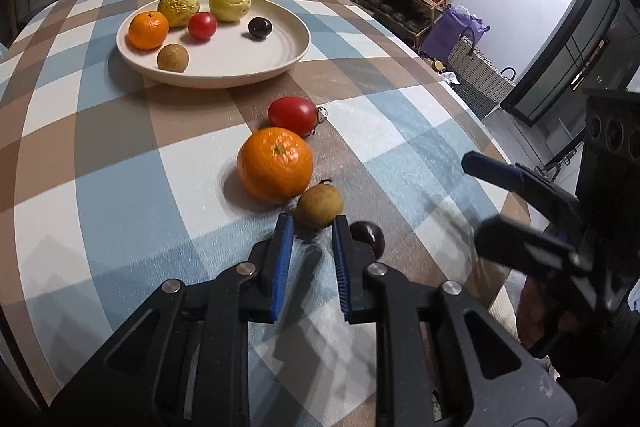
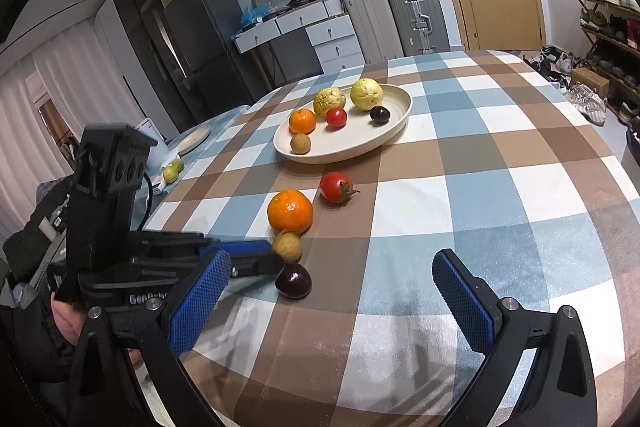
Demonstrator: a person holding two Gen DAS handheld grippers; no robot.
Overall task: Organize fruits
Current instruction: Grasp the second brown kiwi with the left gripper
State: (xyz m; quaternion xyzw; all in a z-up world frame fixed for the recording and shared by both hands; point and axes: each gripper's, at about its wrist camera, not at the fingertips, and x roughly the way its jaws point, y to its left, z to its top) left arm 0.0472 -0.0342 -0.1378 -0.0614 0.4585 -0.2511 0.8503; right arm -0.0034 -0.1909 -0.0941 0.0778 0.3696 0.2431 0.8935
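left gripper (image 1: 312, 223) | fingers parted | tips flank brown fruit (image 1: 320, 206)

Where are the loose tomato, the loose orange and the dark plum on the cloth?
loose tomato (image 2: 335, 187): right wrist view, middle of its red skin.
loose orange (image 1: 275, 163): left wrist view, centre of its peel.
dark plum (image 2: 294, 281): right wrist view, its top.

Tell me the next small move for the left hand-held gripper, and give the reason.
Probably ease the left hand-held gripper forward a little, then close. Its jaws are open and the small brown fruit sits just beyond the fingertips, not yet between the pads. The orange touches that fruit on the far side and the dark plum lies close beside the right finger, so go slowly.
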